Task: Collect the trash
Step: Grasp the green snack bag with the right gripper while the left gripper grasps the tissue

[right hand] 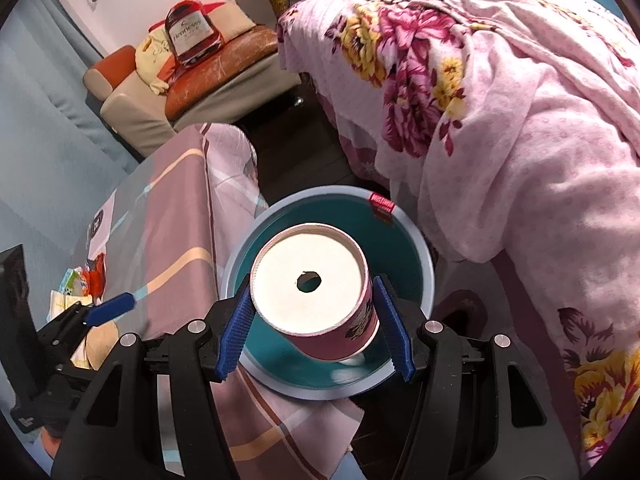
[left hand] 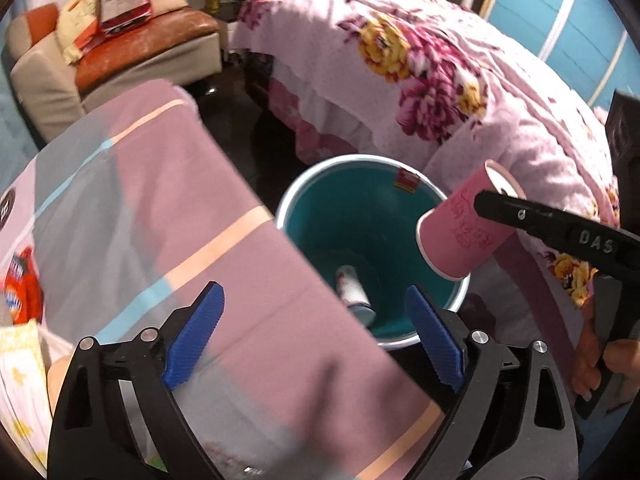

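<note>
Below, bed (right hand: 520,120) draped in a pink floral blanket (left hand: 420,60); beside it, desk (left hand: 140,200) under a striped cloth. Between them on the floor, teal trash bin (left hand: 320,216), a small white-and-pink container (left hand: 354,294) lying at its bottom. Over the bin's mouth, pink paper cup (right hand: 316,292) tilted, clenched in the right tongs (right hand: 316,320). At the desk's near edge, left tongs (left hand: 314,344) spread wide, holding nothing.

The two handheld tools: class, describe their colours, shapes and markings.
Each tool, left and right, has a black frame with triangular cut-outs, round silver bolts, and two blue ribbed fingers. The right tool's black side carries raised letters "DAS".
</note>
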### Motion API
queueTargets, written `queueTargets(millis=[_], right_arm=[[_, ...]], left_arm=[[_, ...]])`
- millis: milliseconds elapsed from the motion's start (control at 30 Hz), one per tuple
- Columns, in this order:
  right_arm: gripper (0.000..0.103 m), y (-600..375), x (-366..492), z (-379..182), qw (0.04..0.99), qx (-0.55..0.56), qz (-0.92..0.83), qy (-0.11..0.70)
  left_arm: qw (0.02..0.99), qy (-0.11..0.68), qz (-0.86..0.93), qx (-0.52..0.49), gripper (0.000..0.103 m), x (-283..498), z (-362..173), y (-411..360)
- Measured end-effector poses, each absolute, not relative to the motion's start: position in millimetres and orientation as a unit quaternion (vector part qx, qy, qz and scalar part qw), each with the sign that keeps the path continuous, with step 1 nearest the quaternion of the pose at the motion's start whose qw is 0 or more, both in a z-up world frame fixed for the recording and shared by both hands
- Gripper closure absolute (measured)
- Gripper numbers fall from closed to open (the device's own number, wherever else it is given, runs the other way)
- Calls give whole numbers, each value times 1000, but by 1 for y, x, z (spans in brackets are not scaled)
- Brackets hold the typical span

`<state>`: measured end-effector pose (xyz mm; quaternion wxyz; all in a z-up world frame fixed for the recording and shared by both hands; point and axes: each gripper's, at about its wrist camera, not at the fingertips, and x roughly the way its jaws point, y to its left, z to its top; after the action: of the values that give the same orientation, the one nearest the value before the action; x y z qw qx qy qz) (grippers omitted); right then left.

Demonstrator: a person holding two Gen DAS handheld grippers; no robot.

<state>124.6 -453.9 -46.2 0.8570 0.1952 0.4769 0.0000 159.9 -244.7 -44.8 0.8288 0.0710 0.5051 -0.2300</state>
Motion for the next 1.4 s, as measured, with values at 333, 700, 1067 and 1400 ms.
queueTargets(millis=[333,700,1067,1400], right_arm=[[36,-421,127,-53,840,189,10,509],[26,-370,116,-24,846,154,33,509],[25,-289,106,-15,834,99,91,535],[21,-225,103,-35,804,48,131,577]], left_arm=[[836,508,-206,2,10,153,-35,-182],[850,492,-188,-33,10,123,-18,-124],[867,472,-151,-59,9,84,0,-50],[882,453,-99,-84,9,64,1,19]])
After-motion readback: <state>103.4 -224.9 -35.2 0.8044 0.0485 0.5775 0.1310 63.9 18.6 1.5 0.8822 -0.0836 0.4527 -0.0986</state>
